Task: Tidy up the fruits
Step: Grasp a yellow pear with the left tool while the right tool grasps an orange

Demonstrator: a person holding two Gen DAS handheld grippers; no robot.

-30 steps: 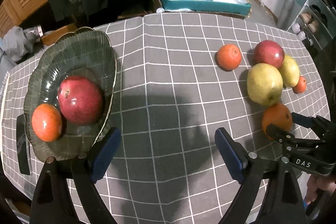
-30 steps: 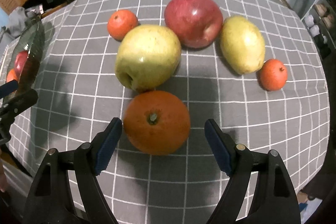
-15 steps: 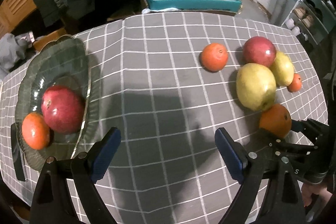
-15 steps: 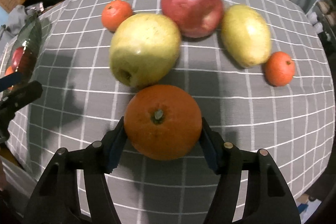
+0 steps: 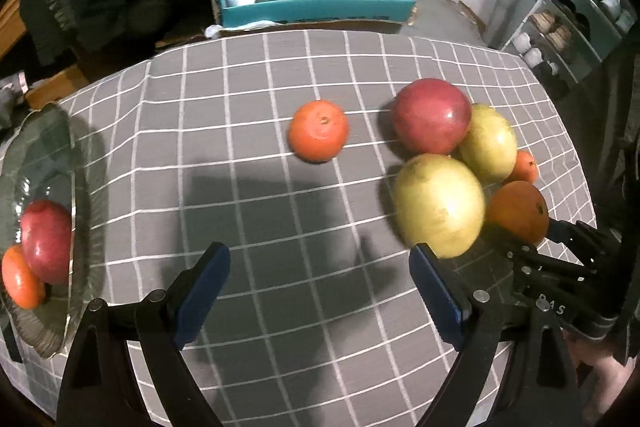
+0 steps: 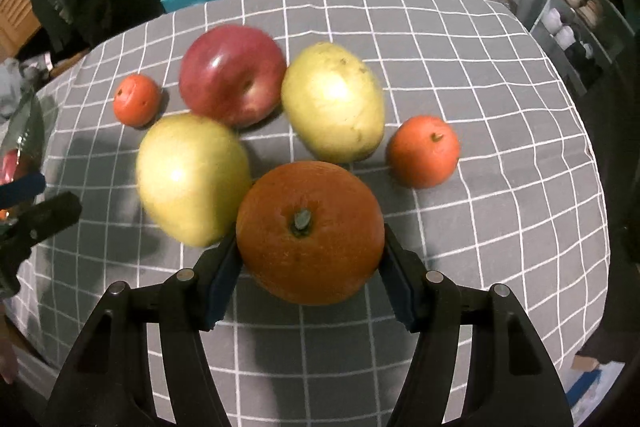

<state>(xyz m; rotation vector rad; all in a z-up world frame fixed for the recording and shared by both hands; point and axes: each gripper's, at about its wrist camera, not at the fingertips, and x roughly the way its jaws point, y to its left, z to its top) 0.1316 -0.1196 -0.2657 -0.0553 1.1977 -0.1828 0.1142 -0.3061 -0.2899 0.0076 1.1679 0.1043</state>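
My right gripper (image 6: 310, 267) is shut on a large orange (image 6: 308, 231), which also shows in the left wrist view (image 5: 518, 213). Beyond it on the grey checked cloth lie a green pear (image 6: 192, 179), a red apple (image 6: 232, 75), a yellow pear (image 6: 334, 107) and two small tangerines (image 6: 424, 151) (image 6: 137, 99). My left gripper (image 5: 320, 291) is open and empty above the cloth, with a tangerine (image 5: 319, 136) ahead. A green glass plate (image 5: 38, 155) at the far left holds a red apple (image 5: 46, 241) and a tangerine (image 5: 20, 283).
A teal box (image 5: 316, 11) with plastic bags stands beyond the table's far edge. Shelves with shoes (image 5: 568, 23) are at the right. The table's right edge runs close to the fruit group.
My right gripper has closed on the large orange and lifted it slightly. My left gripper has swung right, so the plate slid toward the left edge of its view.
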